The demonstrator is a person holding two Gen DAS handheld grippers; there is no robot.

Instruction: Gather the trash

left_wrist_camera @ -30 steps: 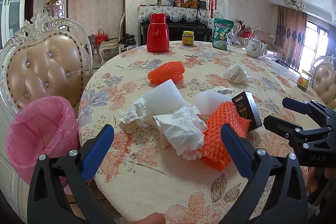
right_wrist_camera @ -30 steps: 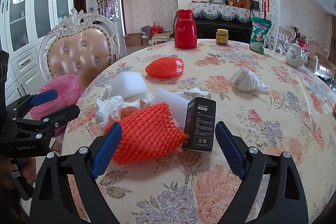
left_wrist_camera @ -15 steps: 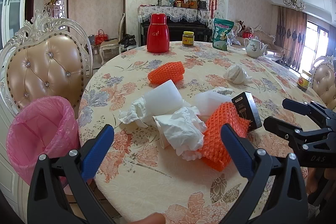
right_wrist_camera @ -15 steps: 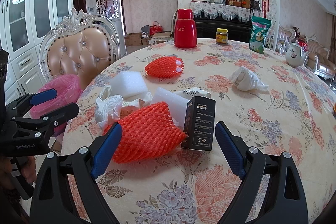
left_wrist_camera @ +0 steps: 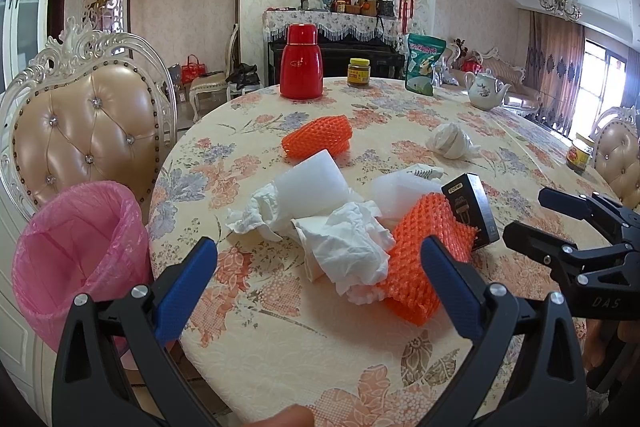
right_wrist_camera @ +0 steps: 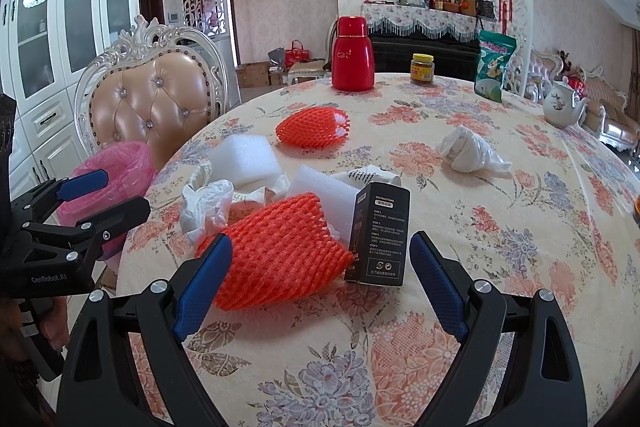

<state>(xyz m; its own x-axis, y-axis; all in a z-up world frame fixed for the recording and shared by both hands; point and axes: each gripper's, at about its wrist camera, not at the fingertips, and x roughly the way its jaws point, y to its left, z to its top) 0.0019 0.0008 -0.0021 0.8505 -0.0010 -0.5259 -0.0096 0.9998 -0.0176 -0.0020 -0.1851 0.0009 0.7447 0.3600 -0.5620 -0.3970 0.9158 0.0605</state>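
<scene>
A: Trash, item one?
B: Crumpled tissue [left_wrist_camera: 352, 247], on the table [left_wrist_camera: 280, 339], just ahead of the left gripper [left_wrist_camera: 318, 281], between its spread fingers.
A: Item two?
B: Orange foam net [right_wrist_camera: 280, 247], just ahead of the right gripper [right_wrist_camera: 320, 273], touching a black box [right_wrist_camera: 378, 233] standing upright on its right. That gripper is spread too, holding nothing.
A: Further out?
B: White foam blocks [right_wrist_camera: 244, 157], a second orange net [right_wrist_camera: 312, 127], a knotted white bag [right_wrist_camera: 468, 151].
A: Bin?
B: Pink-lined bin [left_wrist_camera: 80, 251], left of the left gripper, off the table edge.

Bright daylight glares through the window [left_wrist_camera: 600, 83] at right; focus is sharp, with heavy fisheye bending and dark corners.
</scene>
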